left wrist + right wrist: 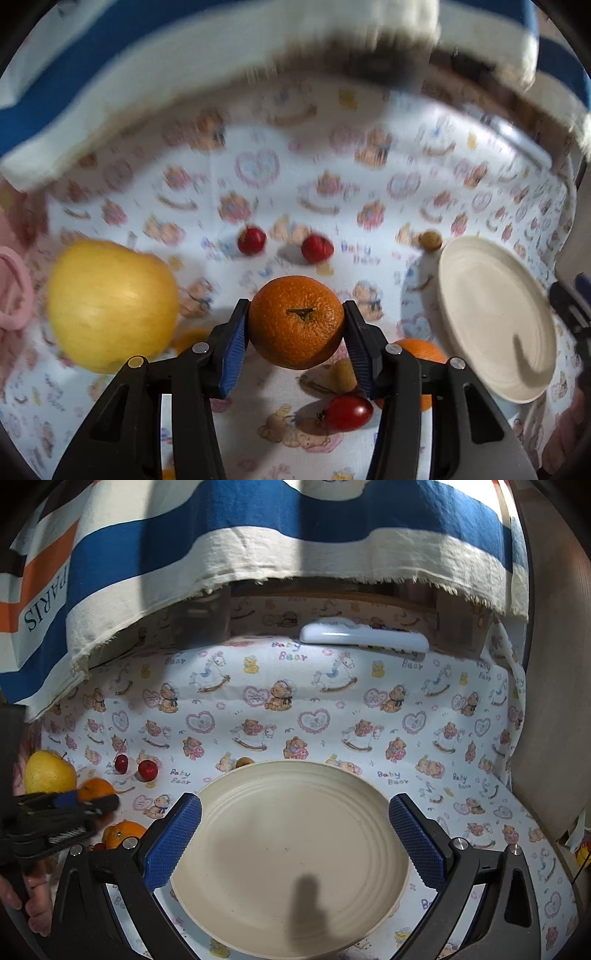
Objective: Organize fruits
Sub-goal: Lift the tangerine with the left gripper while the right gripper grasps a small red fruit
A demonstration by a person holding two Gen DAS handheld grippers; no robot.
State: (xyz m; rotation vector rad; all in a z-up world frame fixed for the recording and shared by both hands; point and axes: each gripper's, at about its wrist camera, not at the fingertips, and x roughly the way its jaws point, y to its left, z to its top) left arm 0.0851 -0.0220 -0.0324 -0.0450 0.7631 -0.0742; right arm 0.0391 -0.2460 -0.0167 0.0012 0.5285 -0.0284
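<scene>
Two blue pads (233, 347) of your left gripper (295, 332) clamp the orange (295, 321), lifted above the cloth (258, 177). Keep it level and carry it right to the plate (295, 849), where your right gripper (295, 845) waits wide open.

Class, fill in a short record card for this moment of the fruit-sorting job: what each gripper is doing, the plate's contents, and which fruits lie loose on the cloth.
left gripper: shut on tangerine, fingers pressing its sides
right gripper: open, over the plate
plate contents: none
loose on cloth: yellow apple, second tangerine, cherry tomato, two small red fruits
cloth: bear-print
</scene>
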